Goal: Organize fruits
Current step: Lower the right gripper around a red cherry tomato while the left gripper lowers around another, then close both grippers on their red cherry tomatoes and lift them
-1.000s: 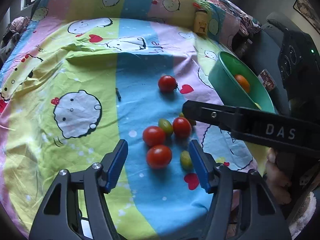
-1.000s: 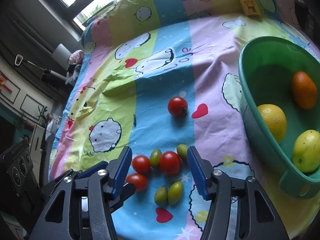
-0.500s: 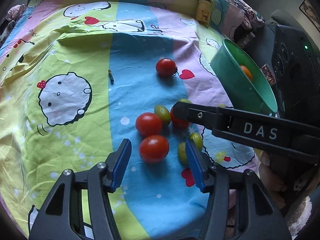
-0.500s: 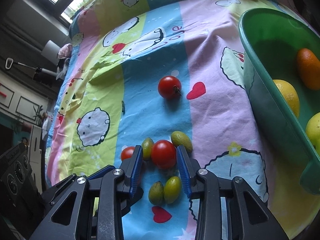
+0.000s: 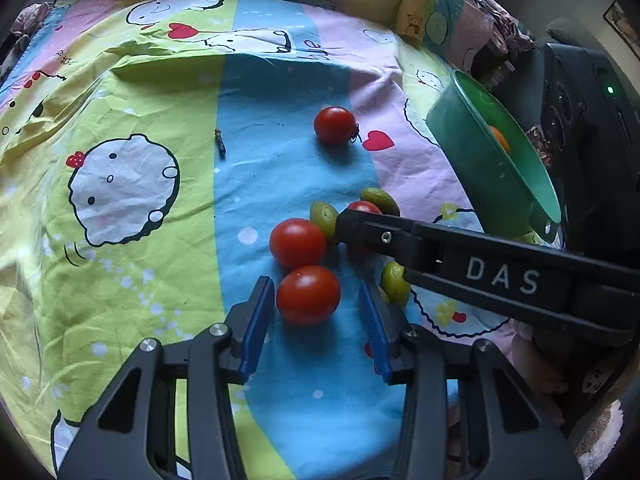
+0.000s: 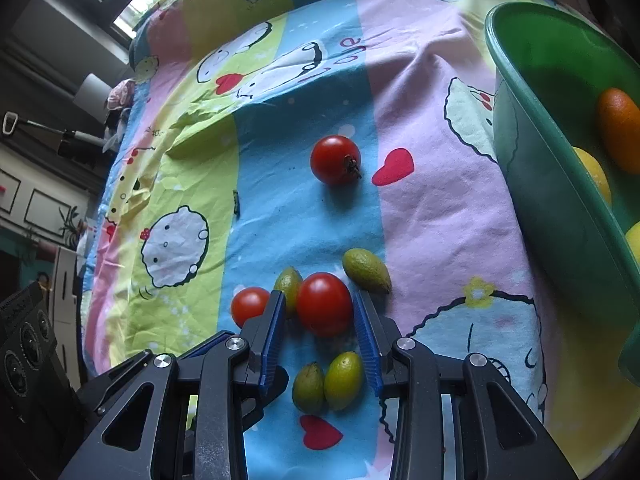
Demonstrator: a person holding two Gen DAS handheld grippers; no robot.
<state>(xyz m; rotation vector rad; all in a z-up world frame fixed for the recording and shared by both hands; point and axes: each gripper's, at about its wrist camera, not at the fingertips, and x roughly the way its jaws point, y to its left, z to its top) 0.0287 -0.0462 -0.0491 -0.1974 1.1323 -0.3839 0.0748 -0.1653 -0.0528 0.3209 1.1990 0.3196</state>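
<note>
both grippers are at the pick-up step beside the green plastic bowl: the right gripper pinches a round red tomato, the left gripper is closing around another red tomato, and next each should be lifted into that bowl.

The sheet is thin, creased printed cloth, matt. Each tomato has smooth, glossy skin with a highlight; the small green fruits look smooth and only faintly shiny. The basin is smooth green plastic. The left tool is matt black plastic with ribbed blue pads and bright metal screws.
</note>
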